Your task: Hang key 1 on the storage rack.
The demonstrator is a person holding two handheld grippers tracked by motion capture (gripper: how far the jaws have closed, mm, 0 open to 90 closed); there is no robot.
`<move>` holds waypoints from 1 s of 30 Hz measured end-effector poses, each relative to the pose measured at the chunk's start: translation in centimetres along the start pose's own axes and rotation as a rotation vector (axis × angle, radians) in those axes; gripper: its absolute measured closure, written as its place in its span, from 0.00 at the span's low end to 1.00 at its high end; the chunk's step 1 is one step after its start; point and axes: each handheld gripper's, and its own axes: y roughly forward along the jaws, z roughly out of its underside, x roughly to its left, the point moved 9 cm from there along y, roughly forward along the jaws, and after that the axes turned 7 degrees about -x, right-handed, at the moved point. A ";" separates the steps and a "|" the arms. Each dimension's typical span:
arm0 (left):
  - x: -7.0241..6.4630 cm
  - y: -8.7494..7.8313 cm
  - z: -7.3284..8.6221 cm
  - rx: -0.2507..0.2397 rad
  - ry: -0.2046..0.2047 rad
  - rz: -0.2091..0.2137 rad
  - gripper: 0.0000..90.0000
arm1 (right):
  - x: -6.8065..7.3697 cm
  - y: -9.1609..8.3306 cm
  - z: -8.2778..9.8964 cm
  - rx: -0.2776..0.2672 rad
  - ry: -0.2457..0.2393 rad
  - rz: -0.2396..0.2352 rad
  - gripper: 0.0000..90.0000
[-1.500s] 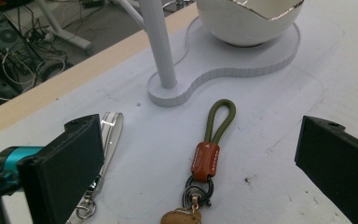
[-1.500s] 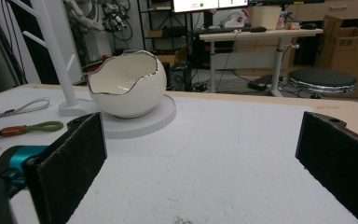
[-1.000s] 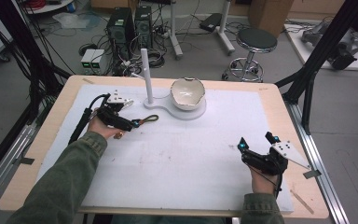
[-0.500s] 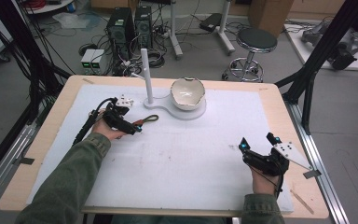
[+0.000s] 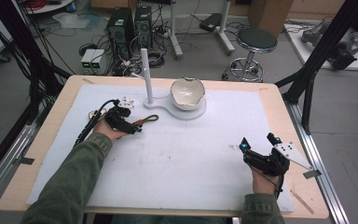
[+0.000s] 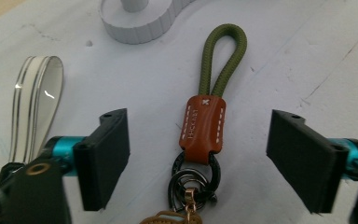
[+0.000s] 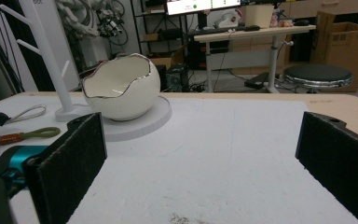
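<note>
A keychain [image 6: 202, 126] lies flat on the white mat: an olive cord loop, a brown leather tab and dark metal rings. In the high view the keychain [image 5: 145, 121] rests left of the white stand. My left gripper [image 6: 199, 119] straddles the leather tab. Its jaws have just been closing, but gaps remain on both sides and the pads do not touch the tab. From above, the left gripper [image 5: 136, 127] sits low over the mat. My right gripper [image 5: 257, 142] rests near the front right of the mat. The right gripper [image 7: 205, 126] is open with nothing between its jaws.
A white egg-shaped bowl [image 5: 187, 92] with a silver rim sits on a white stand base [image 5: 179, 113]. A thin post [image 5: 145, 74] with pegs rises from that base. A clear strap loop [image 6: 37, 98] lies beside my left jaw. The mat [image 5: 191, 158] covers a wooden table.
My left gripper has sunk a little toward the mat over the keychain, and its jaws stand narrower than before. The right hand has kept still.
</note>
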 end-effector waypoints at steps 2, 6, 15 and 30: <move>-0.1 0.1 0.0 0.002 -0.001 0.000 0.30 | 0.0 0.0 0.0 0.001 0.003 0.002 0.01; 0.1 0.4 0.2 0.014 0.015 -0.044 0.35 | -0.1 0.0 0.0 0.002 0.001 0.002 0.01; 0.4 0.6 0.6 0.028 0.015 -0.029 0.53 | 0.0 0.1 0.1 0.005 -0.009 0.002 0.01; 0.0 0.6 0.6 0.017 0.005 0.038 0.82 | 0.0 0.0 0.1 0.005 -0.007 0.003 0.01</move>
